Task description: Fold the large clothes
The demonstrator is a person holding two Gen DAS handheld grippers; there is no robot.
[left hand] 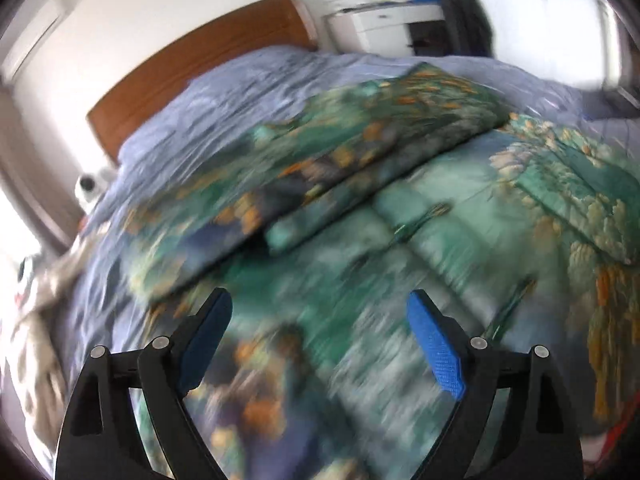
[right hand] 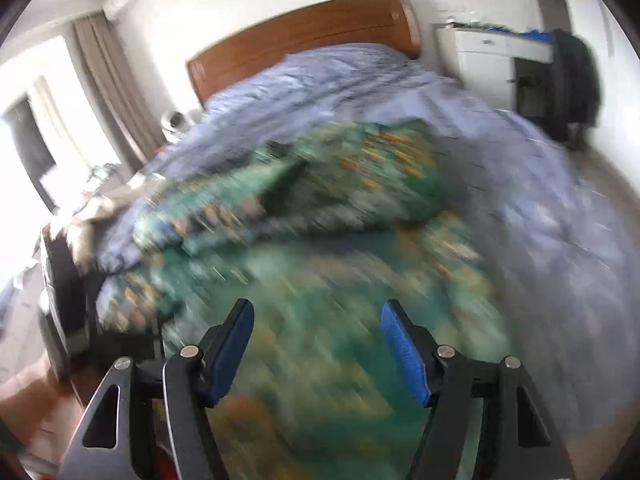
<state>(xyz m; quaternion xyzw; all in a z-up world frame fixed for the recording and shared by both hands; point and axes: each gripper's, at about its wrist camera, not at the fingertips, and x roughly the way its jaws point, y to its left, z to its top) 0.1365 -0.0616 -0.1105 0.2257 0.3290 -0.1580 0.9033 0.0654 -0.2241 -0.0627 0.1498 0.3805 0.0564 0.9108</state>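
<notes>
Matt printed cloth garment (left hand: 400,216) on wrinkled blue cotton-like bedcover (left hand: 224,104); glossy wooden headboard (right hand: 304,36).

You had the garment (left hand: 400,216) spread on the bedspread (left hand: 208,112), with its far part folded back over itself into a thicker band lying across the middle. The headboard (right hand: 304,36) stood behind the bed, and the dresser (right hand: 480,60) was to its right, with a chair (right hand: 572,80) just right of that. The curtain (right hand: 108,80) hung at far left.
</notes>
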